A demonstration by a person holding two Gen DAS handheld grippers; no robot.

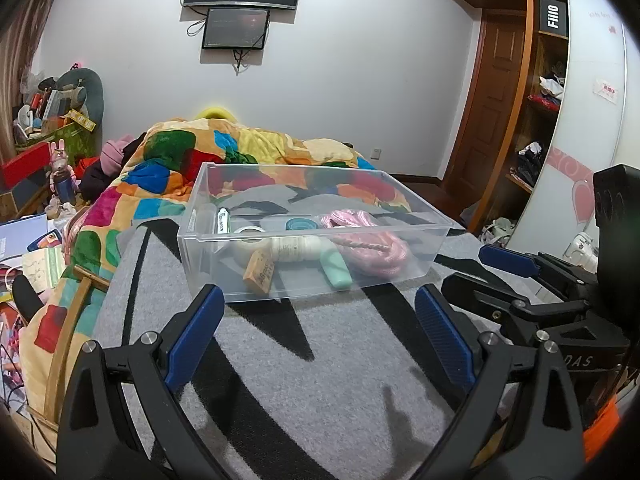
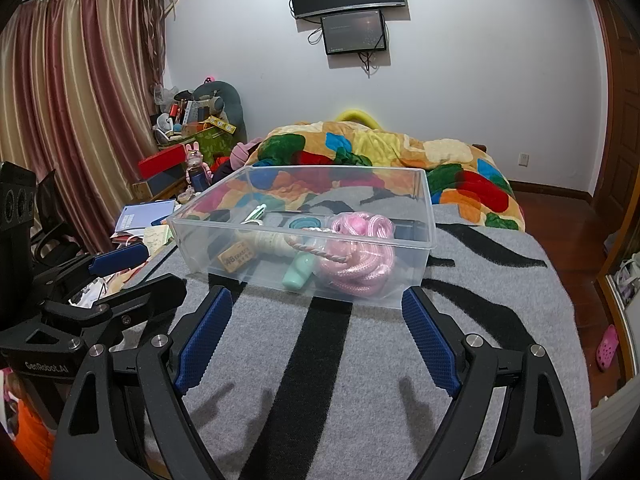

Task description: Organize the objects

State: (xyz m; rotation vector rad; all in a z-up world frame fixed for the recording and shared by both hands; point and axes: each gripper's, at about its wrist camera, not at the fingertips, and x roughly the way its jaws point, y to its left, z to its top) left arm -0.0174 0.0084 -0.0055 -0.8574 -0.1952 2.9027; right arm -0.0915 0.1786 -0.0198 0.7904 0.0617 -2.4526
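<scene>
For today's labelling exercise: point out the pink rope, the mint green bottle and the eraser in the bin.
pink rope [image 2: 362,264], right wrist view, coil's middle.
mint green bottle [image 2: 298,272], right wrist view, body.
eraser [image 1: 259,276], left wrist view, printed sleeve.

The left hand-held gripper [image 1: 320,336] has its two blue fingers spread wide and holds nothing. The right hand-held gripper [image 2: 318,336] is spread wide too, and sits beside it.

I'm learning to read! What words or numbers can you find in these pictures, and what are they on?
"Fillo": black sign on the wooden wardrobe shelf.
"GenRobot.AI": black body of the left gripper.
"DAS": only the end of a word, black body of the right gripper.
"4B": tan rectangular eraser in the clear plastic box; its smaller print is blurred.
White marker pen: print too small.
White cylindrical bottle: label unreadable.
</scene>
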